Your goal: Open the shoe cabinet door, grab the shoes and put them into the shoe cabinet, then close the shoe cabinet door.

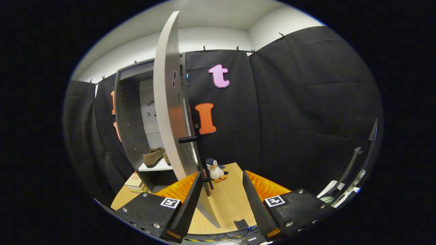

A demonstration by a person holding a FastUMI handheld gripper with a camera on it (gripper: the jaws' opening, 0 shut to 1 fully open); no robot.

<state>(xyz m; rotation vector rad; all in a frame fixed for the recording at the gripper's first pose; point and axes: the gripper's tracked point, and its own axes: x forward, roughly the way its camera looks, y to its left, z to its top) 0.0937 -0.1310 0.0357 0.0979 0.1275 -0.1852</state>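
gripper wide open, holds nothing | door edge-on just ahead, by its left finger, handle above | shoes already on cabinet shelf beyond-left | we judge closing step: push door face leftward, fingers off the handle | penguin toy on desk near door's foot, books under shelf

Stood edge-on just ahead of the spread claw: cabinet door, its handle jutting. Left bare tabletop free rightward; penguin toy beyond.
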